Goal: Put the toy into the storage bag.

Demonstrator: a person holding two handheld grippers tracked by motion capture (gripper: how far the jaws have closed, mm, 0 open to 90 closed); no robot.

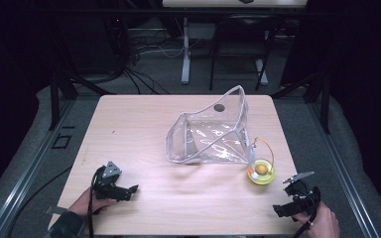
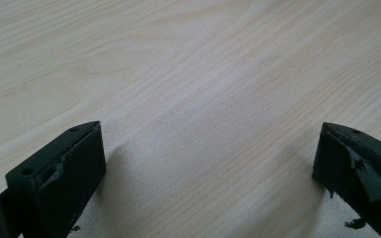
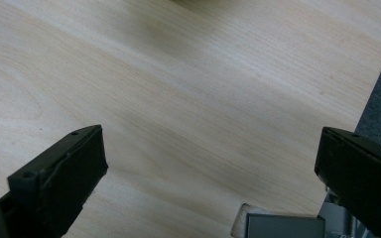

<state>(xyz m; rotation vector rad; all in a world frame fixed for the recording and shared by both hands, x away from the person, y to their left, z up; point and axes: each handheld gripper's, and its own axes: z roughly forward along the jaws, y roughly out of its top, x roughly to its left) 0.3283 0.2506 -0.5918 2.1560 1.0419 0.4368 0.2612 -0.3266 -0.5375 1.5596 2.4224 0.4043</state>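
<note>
Yellow toy (image 1: 261, 171) just beyond the released right gripper (image 1: 288, 201), clear pouch (image 1: 209, 131) farther off.

The high view looked forward and down from above the person's side, taking in the whole table (image 1: 144, 119) and the floor behind it. The left gripper view sat very close over the table (image 2: 188, 74), looking along its own two jaws. The right gripper view did the same near the table's edge (image 3: 362, 106). All three shared the wooden top.
</note>
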